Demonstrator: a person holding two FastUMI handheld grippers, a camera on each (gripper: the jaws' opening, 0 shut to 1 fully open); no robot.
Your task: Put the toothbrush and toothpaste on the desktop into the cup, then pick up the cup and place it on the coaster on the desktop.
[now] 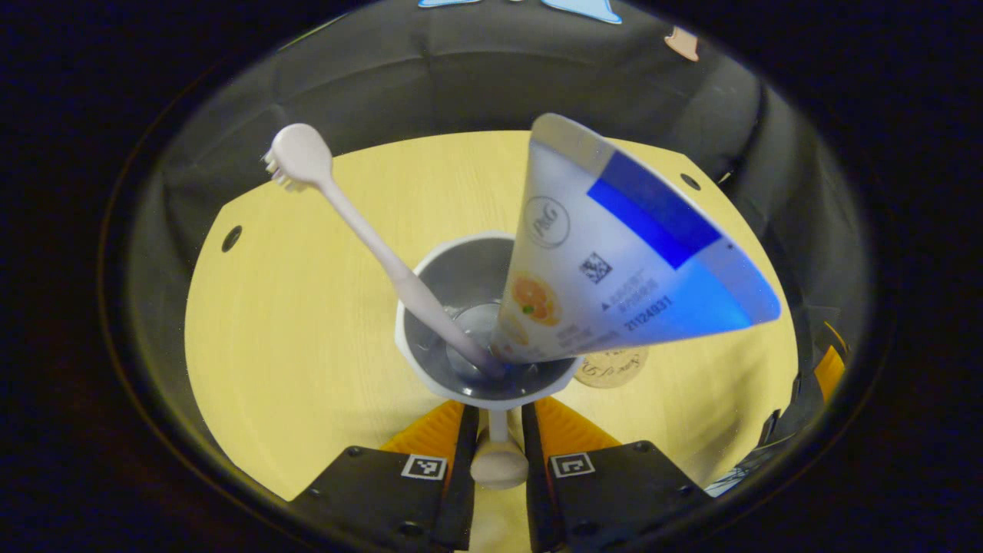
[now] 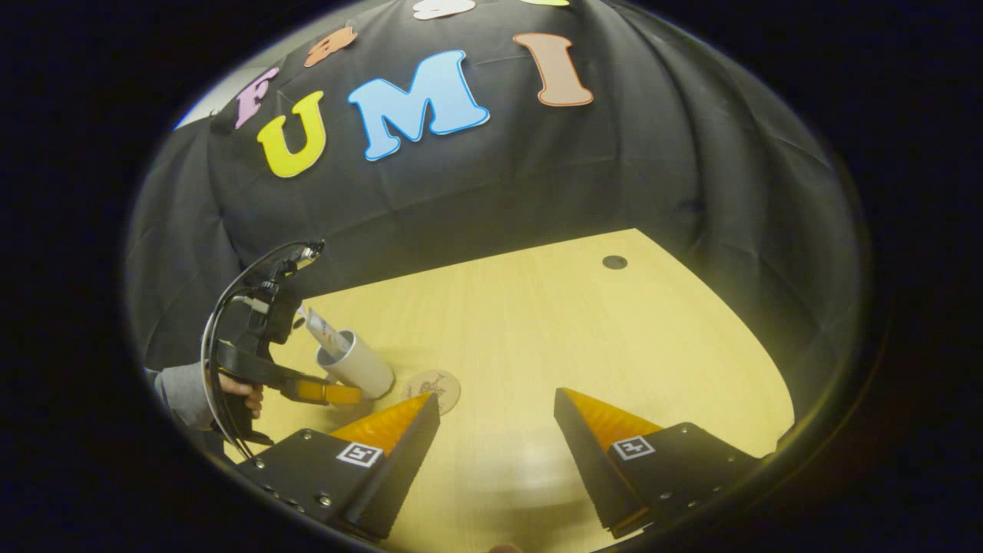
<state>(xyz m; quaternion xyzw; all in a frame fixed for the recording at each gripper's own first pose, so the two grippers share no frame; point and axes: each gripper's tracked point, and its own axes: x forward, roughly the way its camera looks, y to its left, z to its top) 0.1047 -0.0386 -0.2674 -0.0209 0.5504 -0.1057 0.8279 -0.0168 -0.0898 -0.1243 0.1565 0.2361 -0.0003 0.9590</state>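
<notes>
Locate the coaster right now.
In the left gripper view the coaster lies on the desk just right of the cup, partly hidden behind it.

A recording booth, not a home: black cloth wall (image 2: 476,192) hangs draped behind the far edge of a pale yellow wood-grain desktop (image 2: 537,330) with round cable holes (image 2: 614,262) near its corners.

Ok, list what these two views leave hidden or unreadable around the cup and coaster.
- Coaster: left gripper view, mostly covered by the cup and toothpaste; its print is unreadable.
- Toothbrush handle end: hidden in the cup's shadowed bottom.
- Whether the cup touches the desktop: cannot be told in either view.
- Left tool: its fingers flank the cup's handle; contact is unclear.
- Cup contents: too small in the right gripper view.
</notes>
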